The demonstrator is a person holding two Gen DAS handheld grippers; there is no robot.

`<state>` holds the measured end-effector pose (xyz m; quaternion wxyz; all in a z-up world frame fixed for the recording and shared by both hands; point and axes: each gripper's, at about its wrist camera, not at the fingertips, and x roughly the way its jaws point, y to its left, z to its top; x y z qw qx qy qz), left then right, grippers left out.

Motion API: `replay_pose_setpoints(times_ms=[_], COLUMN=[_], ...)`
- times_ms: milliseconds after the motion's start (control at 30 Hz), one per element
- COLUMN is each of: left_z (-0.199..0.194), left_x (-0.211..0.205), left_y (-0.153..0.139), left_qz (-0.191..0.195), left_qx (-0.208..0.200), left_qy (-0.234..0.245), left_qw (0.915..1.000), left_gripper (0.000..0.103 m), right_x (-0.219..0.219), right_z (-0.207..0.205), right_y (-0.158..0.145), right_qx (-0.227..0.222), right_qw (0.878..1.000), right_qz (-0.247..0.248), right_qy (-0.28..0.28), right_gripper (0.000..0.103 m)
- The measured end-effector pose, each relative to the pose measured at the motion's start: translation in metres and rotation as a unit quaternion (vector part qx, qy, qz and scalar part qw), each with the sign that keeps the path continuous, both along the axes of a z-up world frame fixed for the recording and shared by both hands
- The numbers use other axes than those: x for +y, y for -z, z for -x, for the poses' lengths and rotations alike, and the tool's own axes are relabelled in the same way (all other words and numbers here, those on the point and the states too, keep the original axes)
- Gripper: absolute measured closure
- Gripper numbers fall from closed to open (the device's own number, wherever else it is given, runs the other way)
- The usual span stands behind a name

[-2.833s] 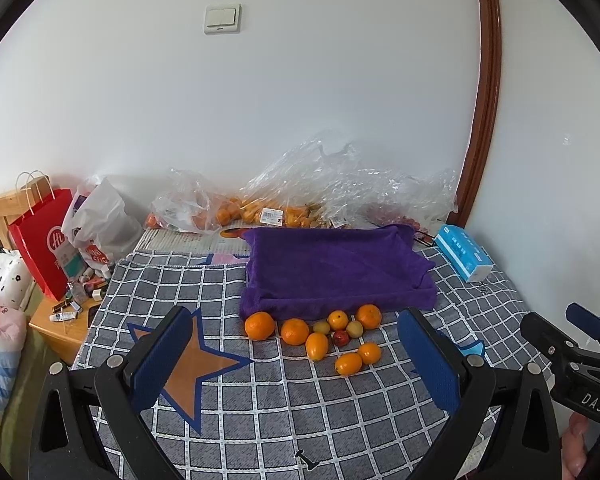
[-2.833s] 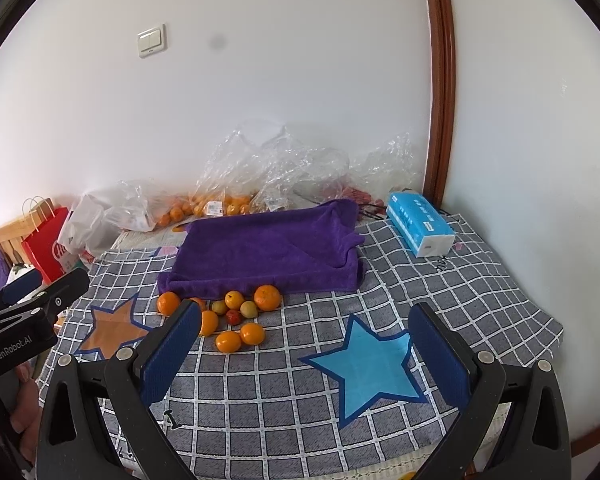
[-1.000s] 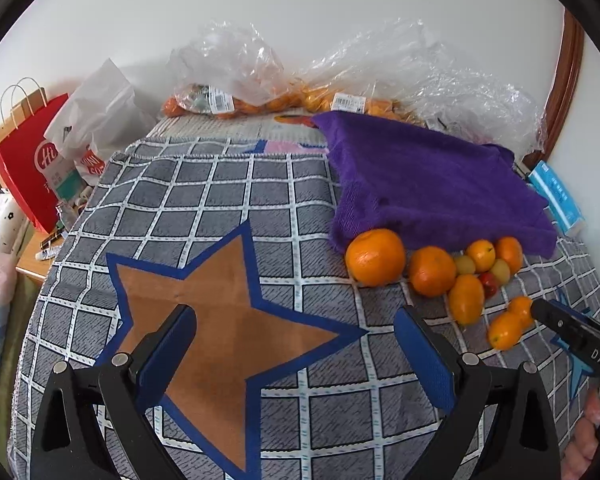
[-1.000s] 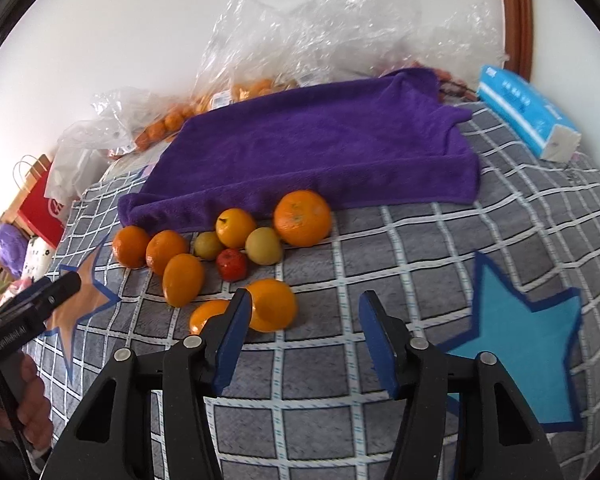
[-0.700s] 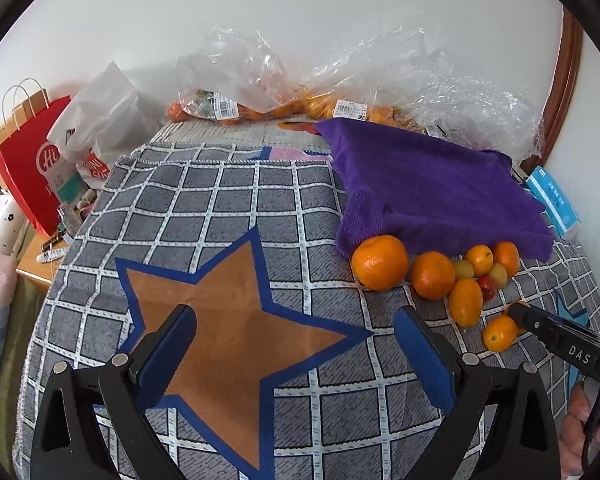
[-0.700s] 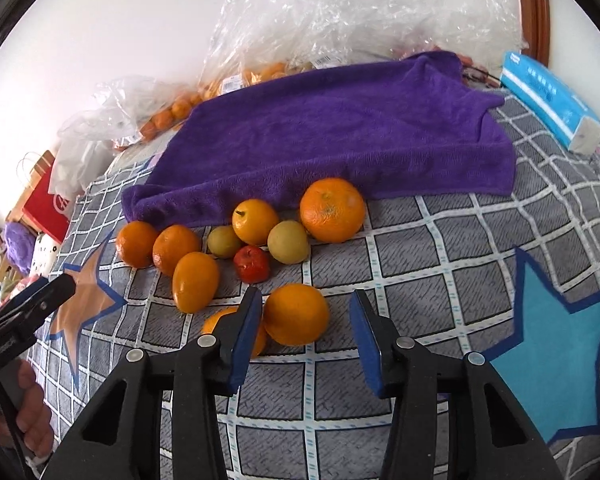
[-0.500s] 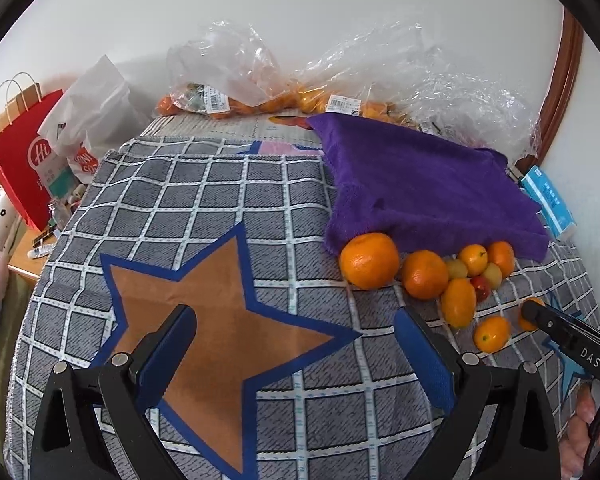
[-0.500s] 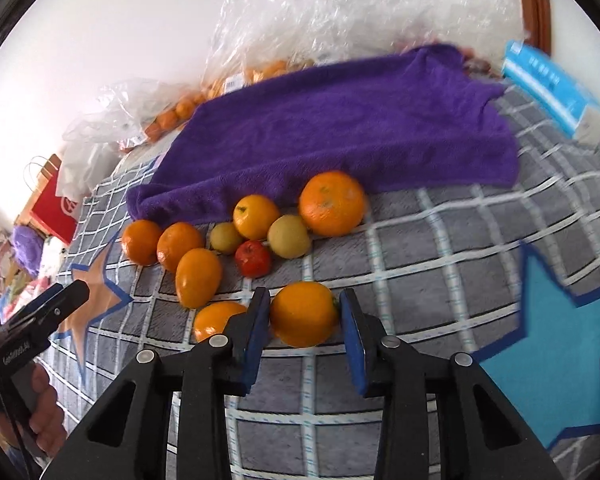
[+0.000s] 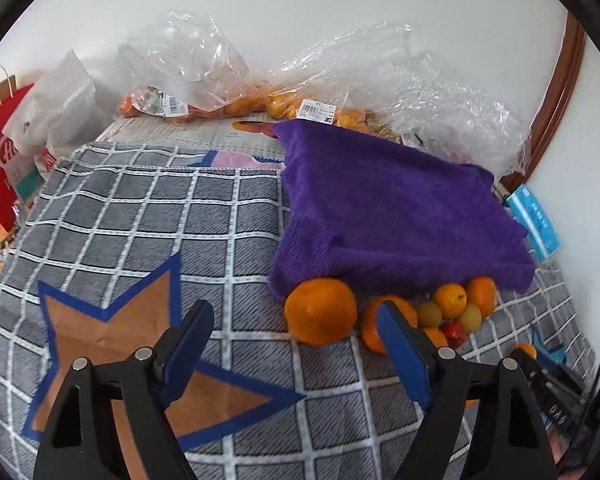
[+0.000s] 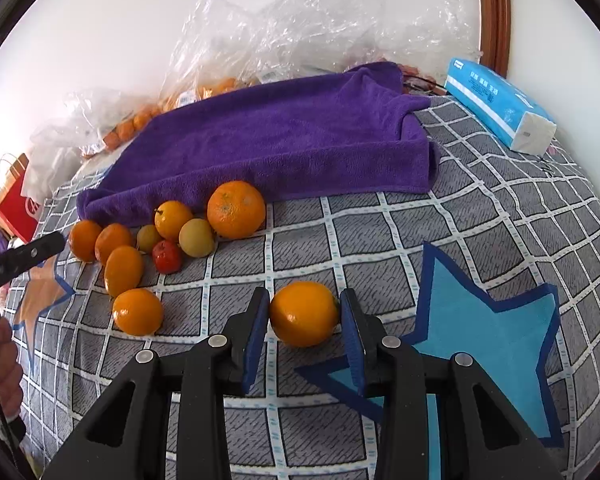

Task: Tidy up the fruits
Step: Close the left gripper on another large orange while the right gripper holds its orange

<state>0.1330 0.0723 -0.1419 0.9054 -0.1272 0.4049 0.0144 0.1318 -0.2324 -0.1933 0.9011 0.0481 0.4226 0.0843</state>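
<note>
Orange fruit: small mandarin (image 10: 304,314) sitting on the checked cloth (image 10: 500,216), at 5 o'clock from the fruit cluster (image 10: 168,236).
Right gripper (image 10: 305,318): pinching its round sides.
Left gripper (image 9: 296,340): closing, nothing between.
Handling: probably light, soft-skinned; gripping gently across the middle.

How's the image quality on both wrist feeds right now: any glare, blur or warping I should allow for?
Left wrist view: sharp, evenly daylit; fisheye bends the checked cloth and darkens the corners; the clear plastic bags glint. Right wrist view: also sharp; the wall at upper left is washed out near the bags; the orange between the right gripper pads shows a small highlight and soft shadow.
</note>
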Motion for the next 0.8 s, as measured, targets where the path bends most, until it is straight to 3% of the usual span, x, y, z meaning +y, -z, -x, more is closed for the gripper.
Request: replay_pose_setpoints(times_ms=[267, 367, 500, 600, 800], left_z=[-0.017, -0.012, -0.008, -0.007, -0.002], left_x=[0.004, 0.003, -0.004, -0.005, 0.002], left_y=[0.027, 0.031, 0.031, 0.029, 0.025], left_qz=[0.065, 0.054, 0.04, 0.05, 0.075], left_qx=[0.023, -0.007, -0.015, -0.025, -0.037], left_qy=[-0.001, -0.005, -0.004, 0.008, -0.002], left_qw=[0.9976, 0.9985, 0.9991, 0.9984, 0.9965], left_gripper=[0.041, 0.042, 0.047, 0.061, 0.061], right_x=[0.004, 0.008, 0.011, 0.014, 0.006], right_z=[-0.003, -0.005, -0.004, -0.002, 0.003], right_y=[0.007, 0.007, 0.006, 0.006, 0.002], right_qx=[-0.002, -0.002, -0.003, -0.007, -0.024], right_qw=[1.0, 1.0, 0.999, 0.998, 0.999], right_qz=[0.019, 0.027, 0.041, 0.055, 0.027], right_qy=[0.006, -0.007, -0.006, -0.005, -0.01], right_gripper=[0.065, 0.065, 0.065, 0.065, 0.066])
